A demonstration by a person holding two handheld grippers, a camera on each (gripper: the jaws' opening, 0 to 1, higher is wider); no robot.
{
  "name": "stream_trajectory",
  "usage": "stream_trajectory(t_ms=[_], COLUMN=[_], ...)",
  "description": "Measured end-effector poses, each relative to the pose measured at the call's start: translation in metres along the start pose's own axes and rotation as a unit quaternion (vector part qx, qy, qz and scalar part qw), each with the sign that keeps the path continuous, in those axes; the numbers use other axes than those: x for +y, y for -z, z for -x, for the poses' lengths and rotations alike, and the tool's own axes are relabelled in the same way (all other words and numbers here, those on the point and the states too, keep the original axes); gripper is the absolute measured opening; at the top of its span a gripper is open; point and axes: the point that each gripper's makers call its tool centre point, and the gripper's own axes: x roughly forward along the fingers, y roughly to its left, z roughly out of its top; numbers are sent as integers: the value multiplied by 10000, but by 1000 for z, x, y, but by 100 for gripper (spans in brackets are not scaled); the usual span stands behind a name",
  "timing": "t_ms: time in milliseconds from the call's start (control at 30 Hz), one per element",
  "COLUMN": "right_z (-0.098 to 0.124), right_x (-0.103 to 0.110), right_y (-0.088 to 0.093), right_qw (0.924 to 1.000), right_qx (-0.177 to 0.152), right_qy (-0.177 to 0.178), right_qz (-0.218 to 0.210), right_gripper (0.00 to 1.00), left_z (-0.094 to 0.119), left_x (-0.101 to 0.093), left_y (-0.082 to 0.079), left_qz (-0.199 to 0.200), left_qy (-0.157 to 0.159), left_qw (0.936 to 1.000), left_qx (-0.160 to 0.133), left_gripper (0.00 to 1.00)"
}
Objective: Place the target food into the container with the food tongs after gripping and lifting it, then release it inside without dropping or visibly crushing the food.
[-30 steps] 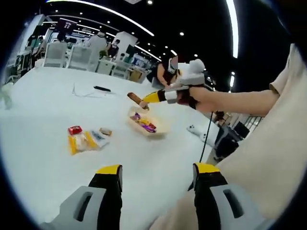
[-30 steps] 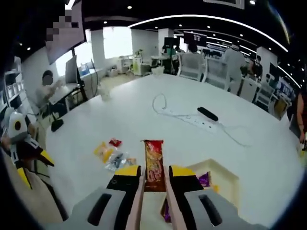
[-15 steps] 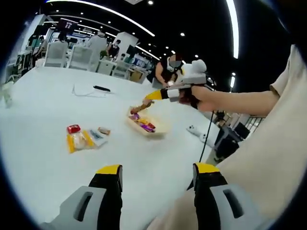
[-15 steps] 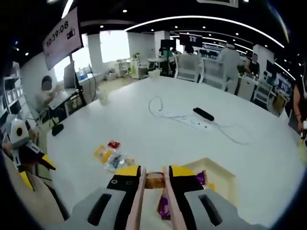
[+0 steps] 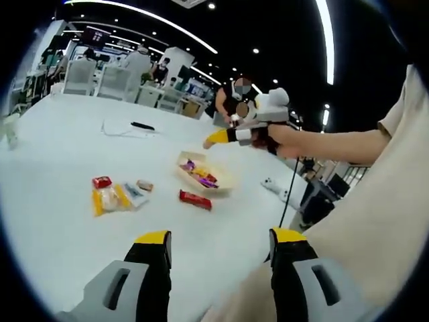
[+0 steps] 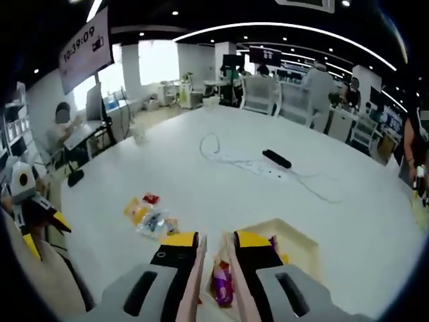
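In the left gripper view, the left gripper [image 5: 218, 249] sits low and near, its yellow-tipped jaws spread wide apart with nothing between them, over the white table [image 5: 60, 221]. Farther off, a hand [image 5: 285, 139] on a bare outstretched arm holds the right gripper [image 5: 213, 139] in the air above the tray [image 5: 226, 182], which holds wrapped snacks. A red snack bar [image 5: 195, 198] lies flat on the table just beside the tray's near edge, outside it. Left of it lies a small group of packets [image 5: 115, 194]. A cable [image 5: 117, 130] and a dark remote [image 5: 142, 125] lie far back, with chairs and people beyond.

In the right gripper view, the right gripper [image 6: 215, 249] points down over the tray [image 6: 297, 243]; its jaws stand a narrow gap apart and grip nothing. A purple wrapped snack [image 6: 220, 284] in the tray shows through the gap. The packets [image 6: 149, 216] lie to the left, the cable [image 6: 236, 161] and remote [image 6: 276, 158] farther away. The left gripper [image 6: 33, 225] shows at the left edge.
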Motion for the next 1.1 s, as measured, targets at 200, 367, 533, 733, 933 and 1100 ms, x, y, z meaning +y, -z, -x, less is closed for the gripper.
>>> stream_trajectory(t_ms=[200,367,533,733,933,1100], right_z=[-1,-6,-10,-16,-23,-29], right_x=[-2,12,25,37,51,58], right_y=[27,48,64,73,78,88], right_qw=[9997,9990,9978,9964,9948,9930], right_qx=[226,428,597,736,840,984], right_qy=[-14,-132,-270,-419,-571,-639], right_qz=[-91,-93,-80,-18,56,161], right_gripper=[21,21,22,22,23,24], left_z=[0,-2,-3,-2,1,4], left_x=[1,1,3,5,4,5], left_y=[8,6,5,5,9,12], left_qz=[71,57,61,86,116,161], left_qy=[-14,9,4,-29,-58,-107], left_qw=[9999,9999,9998,9998,9997,9997], left_qx=[98,138,180,177,184,171], left_gripper=[58,58,59,58,58,58])
